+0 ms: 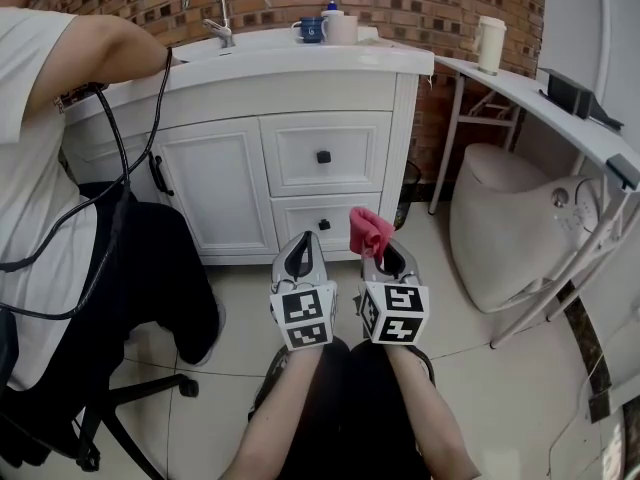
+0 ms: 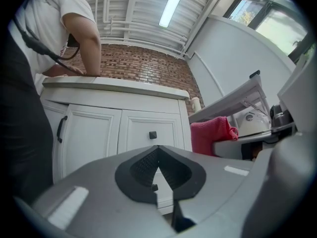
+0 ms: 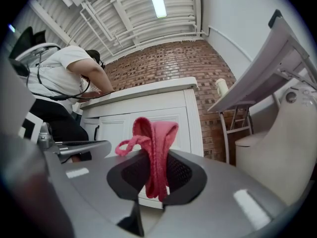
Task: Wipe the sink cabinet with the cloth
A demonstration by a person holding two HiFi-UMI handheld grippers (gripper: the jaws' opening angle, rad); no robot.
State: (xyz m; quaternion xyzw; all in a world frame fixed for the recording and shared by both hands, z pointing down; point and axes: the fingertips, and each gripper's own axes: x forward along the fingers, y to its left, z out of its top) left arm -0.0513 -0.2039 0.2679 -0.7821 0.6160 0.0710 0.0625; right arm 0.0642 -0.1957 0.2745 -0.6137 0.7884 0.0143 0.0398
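The right tongs [image 1: 386, 256] are shut tight on a pink cloth [image 1: 369, 230], and the cloth sticks up from their tips. The cloth is in front of the white sink cabinet [image 1: 215, 183] but does not touch it. The left tongs [image 1: 303, 250] are closed with nothing in them, just beside the right ones.
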